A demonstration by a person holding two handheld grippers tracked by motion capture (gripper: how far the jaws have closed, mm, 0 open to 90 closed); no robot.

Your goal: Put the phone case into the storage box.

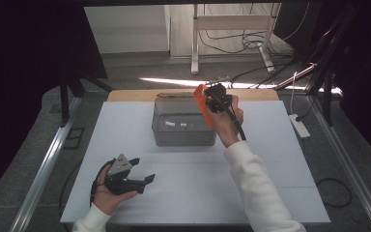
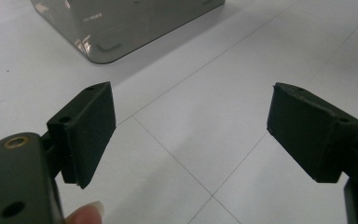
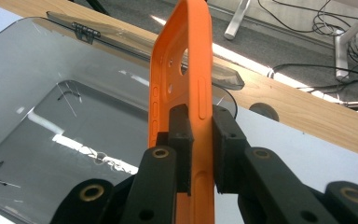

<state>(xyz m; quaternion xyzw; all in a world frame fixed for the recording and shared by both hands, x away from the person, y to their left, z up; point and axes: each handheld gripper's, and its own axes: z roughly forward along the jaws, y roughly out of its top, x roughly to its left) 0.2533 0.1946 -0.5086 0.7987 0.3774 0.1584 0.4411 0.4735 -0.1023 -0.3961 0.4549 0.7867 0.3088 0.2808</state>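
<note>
1. Right claw, held in the person's right hand: it is raised over the far right corner of the box, its two black jaws clamped on the lower part of an orange, flat, rubbery phone case.
2. Orange phone case: it stands on edge between the jaws, its camera cut-out and small holes visible in the right gripper view; in the high view it hangs tilted above the right rim of the box.
3. Grey translucent plastic box: it rests on the white tabletop at centre, toward the far side, with its clear hinged lid lying open along the far edge.
4. Left claw, held in the left hand: it lies low over the near left of the tabletop, jaws wide apart with nothing between them.
5. Wooden board: it borders the tabletop's far edge.
</note>
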